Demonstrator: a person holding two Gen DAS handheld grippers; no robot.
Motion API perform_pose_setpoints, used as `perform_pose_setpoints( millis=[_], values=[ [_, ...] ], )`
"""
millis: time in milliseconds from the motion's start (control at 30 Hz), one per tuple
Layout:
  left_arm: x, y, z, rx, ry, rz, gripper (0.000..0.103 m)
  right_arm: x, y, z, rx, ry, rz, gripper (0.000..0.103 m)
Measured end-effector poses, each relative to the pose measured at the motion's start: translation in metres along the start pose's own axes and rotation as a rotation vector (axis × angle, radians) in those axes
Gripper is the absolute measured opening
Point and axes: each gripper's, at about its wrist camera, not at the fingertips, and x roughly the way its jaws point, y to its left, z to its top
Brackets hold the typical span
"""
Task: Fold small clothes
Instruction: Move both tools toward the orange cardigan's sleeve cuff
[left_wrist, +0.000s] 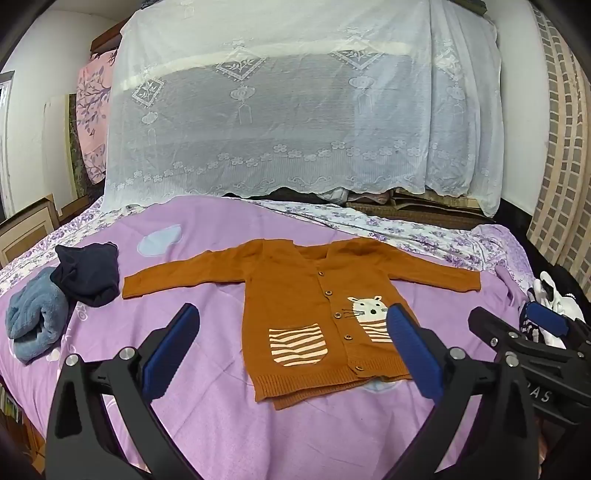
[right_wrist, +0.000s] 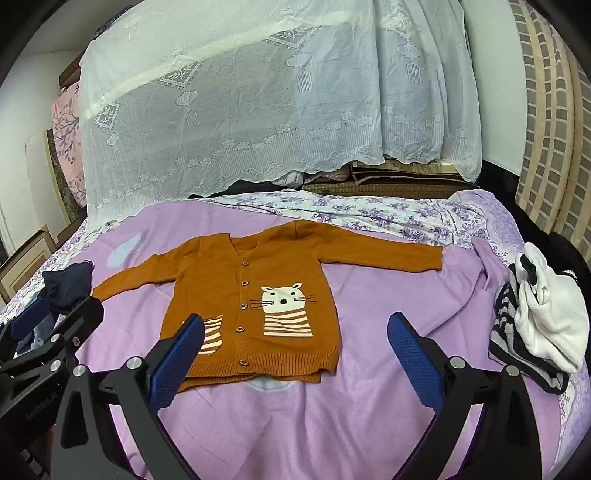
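in the left wrist view, a bed covered with a lilac blanket (left_wrist: 207, 413) fills the lower half. a sheet with purple flowers (left_wrist: 388, 225) lies at its far side, and behind it a white lace curtain (left_wrist: 295, 110) hangs over dark furniture. a pink cloth with a tree pattern (left_wrist: 94, 110) stands at the left wall. the brown cardigan (left_wrist: 295, 295) lies flat in the middle of the blanket, front up, both sleeves spread out to the sides, with a white cat figure and two striped pockets. to the left of it, near the sleeve end, sit a dark navy garment (left_wrist: 88, 273) and a light blue fluffy garment (left_wrist: 35, 314), touching each other. the left gripper (left_wrist: 291, 350) has its jaws wide apart above the lower part of the cardigan and holds nothing. the right gripper (left_wrist: 532, 325) shows at the right edge.

in the right wrist view, the same blanket (right_wrist: 369, 424) and curtain (right_wrist: 258, 92) appear, and a woven mat (right_wrist: 546, 129) leans at the right. the cardigan (right_wrist: 229, 280) lies left of centre. a pile of white and striped clothes (right_wrist: 539, 317) sits at the right edge of the bed. the right gripper (right_wrist: 295, 354) is fully spread over the hem and bare blanket, empty. the left gripper (right_wrist: 48, 325) is at the left edge, near the navy garment (right_wrist: 68, 284).
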Motion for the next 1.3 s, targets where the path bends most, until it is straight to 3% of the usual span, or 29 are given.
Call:
perform_pose_setpoints(
  millis=[1300],
  values=[
    [0.0005, -0.0002, -0.0023, -0.008, -0.005, -0.001, 0.098, -0.0023, 0.0001, -0.0019, 0.007, -0.003, 0.006, 0.1]
  ],
)
